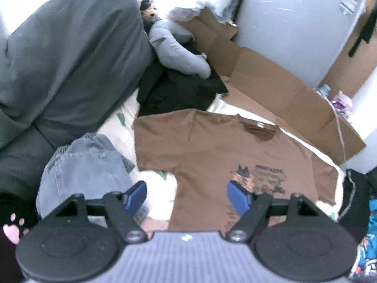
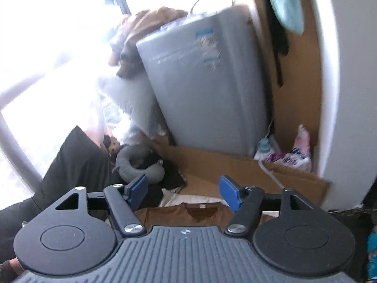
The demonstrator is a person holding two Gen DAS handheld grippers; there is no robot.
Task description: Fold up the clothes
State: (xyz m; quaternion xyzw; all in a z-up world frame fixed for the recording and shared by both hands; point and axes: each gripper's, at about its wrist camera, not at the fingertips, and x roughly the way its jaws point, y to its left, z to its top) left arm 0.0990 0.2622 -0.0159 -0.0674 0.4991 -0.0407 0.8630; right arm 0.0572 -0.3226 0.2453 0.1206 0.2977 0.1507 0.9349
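The left gripper (image 1: 187, 194) hangs above the bed, tipped steeply downward, its blue-padded jaws spread wide with nothing between them; through the gap show the bedding and the side of the shirt below. The right gripper (image 2: 182, 192) is held higher and closer to level, looking across the room, and its blue pads likewise stand well apart and pinch nothing.

The brown short-sleeved cotton T-shirt with a dark printed graphic on its chest (image 1: 212, 151) lies flat and face up on the white bed sheet with small green marks (image 1: 124, 118). In the left wrist view its long axis runs from the collar at the upper right toward the hem, which passes out of sight under the gripper body at the bottom; one sleeve spreads to the left, the other to the right. In the right wrist view only its collar end (image 2: 200, 211) peeks between the fingers (the rest is hidden behind the gripper).

Just left of the shirt lie crumpled pale blue denim jeans (image 1: 82, 165), and beyond the collar a heap of black clothing (image 1: 179, 89) with a grey U-shaped neck pillow (image 1: 174, 47) on top. A large dark grey cushion (image 1: 66, 54) fills the left side. Flattened brown cardboard (image 1: 271, 87) runs along the far edge of the bed, in front of a tall pale grey appliance bearing a blue-and-white label (image 2: 202, 80). Bright window light washes out the upper left of the right wrist view.
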